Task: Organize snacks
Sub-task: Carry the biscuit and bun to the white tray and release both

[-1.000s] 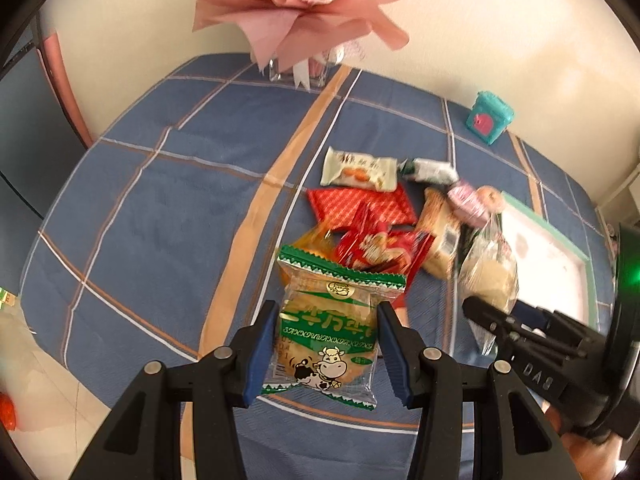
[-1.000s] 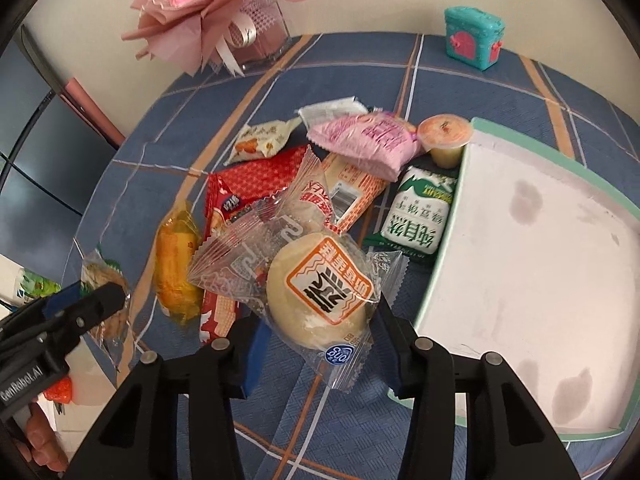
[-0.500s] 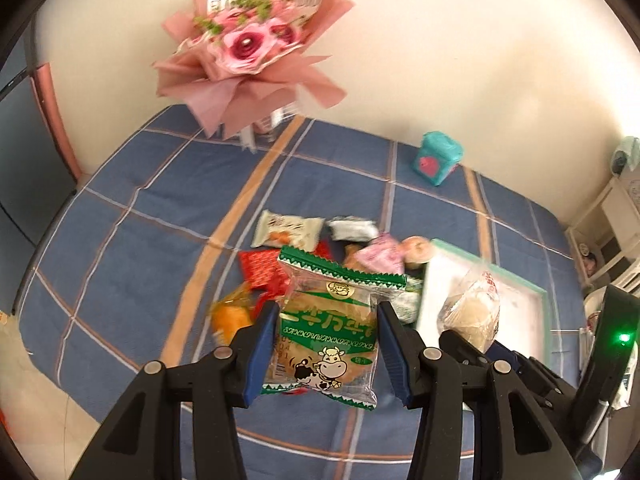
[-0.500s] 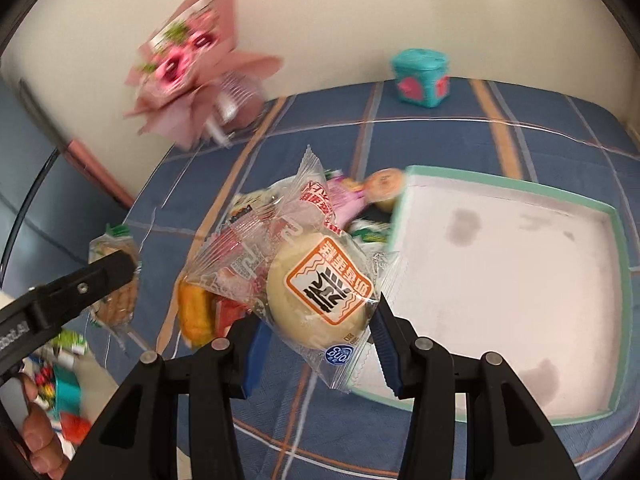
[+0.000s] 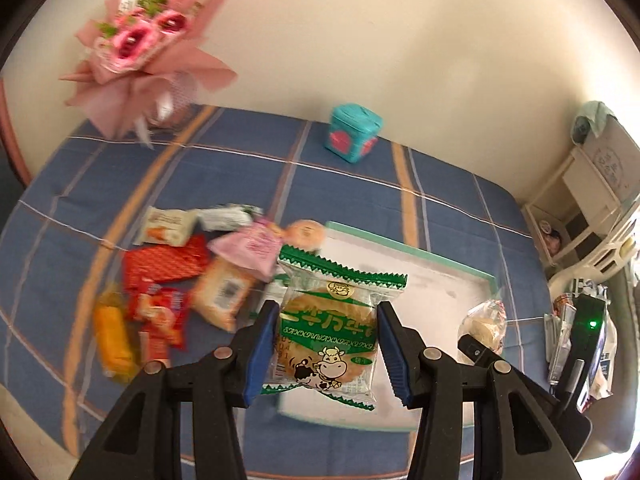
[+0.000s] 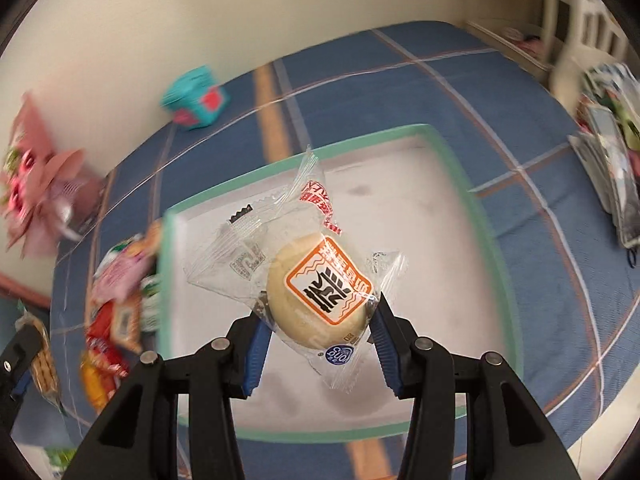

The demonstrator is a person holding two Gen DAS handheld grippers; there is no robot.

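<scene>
My left gripper (image 5: 328,340) is shut on a green-and-clear biscuit packet (image 5: 330,328) with a cartoon cow, held in the air over the near left part of a white tray (image 5: 448,288) with a teal rim. My right gripper (image 6: 320,328) is shut on a clear-wrapped round bun (image 6: 316,296) with an orange label, hanging above the middle of the same tray (image 6: 448,216). In the left wrist view the right gripper (image 5: 480,344) and its bun (image 5: 486,324) show at the tray's right edge. A pile of snacks (image 5: 188,276) lies left of the tray.
A blue plaid cloth (image 5: 224,176) covers the table. A pink bouquet (image 5: 148,48) stands at the back left by the wall, a teal box (image 5: 352,136) at the back centre. More packets (image 6: 612,148) and a white shelf (image 5: 592,208) sit to the right.
Both grippers carried their packets from over the snack pile rightwards to above the tray. The right gripper also rolled, so the tray now sits square beneath it.
</scene>
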